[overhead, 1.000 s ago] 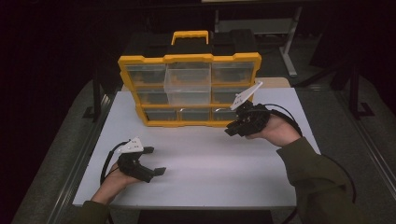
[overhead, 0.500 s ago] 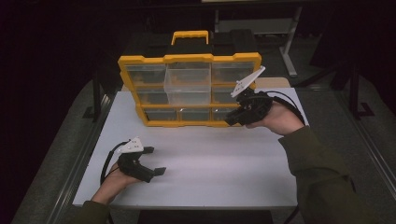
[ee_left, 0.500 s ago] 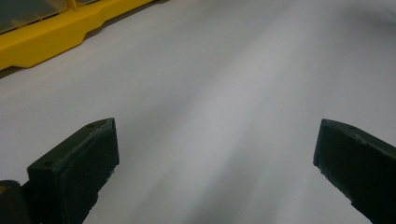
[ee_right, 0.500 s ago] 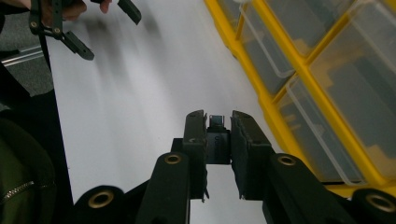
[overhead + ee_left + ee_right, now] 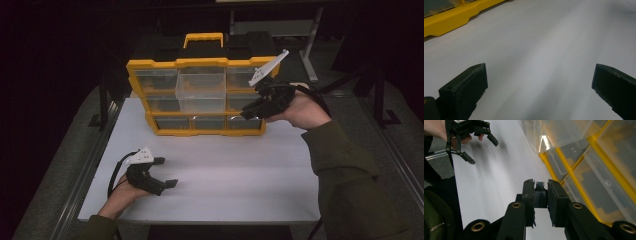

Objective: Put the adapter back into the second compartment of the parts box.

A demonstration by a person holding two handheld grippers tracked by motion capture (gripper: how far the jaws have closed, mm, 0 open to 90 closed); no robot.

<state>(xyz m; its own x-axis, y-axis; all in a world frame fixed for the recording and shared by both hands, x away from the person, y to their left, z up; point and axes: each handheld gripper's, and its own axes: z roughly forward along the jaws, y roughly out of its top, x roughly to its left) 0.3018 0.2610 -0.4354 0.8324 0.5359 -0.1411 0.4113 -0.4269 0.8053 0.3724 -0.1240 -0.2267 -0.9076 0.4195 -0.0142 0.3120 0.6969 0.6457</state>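
A yellow organizer (image 5: 200, 131) with clear drawers stands at the back of the white table (image 5: 240, 175). Its top middle drawer (image 5: 201, 90) is pulled out. My right gripper (image 5: 246, 114) hovers in front of the organizer's right column, about level with the middle row. In the right gripper view its jaws (image 5: 540, 182) are shut on a small dark part (image 5: 540, 192), beside the clear drawers and yellow frame (image 5: 547, 167). My left gripper (image 5: 167, 172) rests open on the table at the front left, nothing between its fingers (image 5: 469, 85).
The organizer's yellow base (image 5: 449, 20) lies ahead and left of the left gripper. The other hand's open gripper (image 5: 481, 150) is far off in the right gripper view. Metal rails run along both table sides, and dark floor surrounds them.
My right gripper has risen and shifted slightly right, from the bottom drawer row to the middle row. The left gripper has stayed put.
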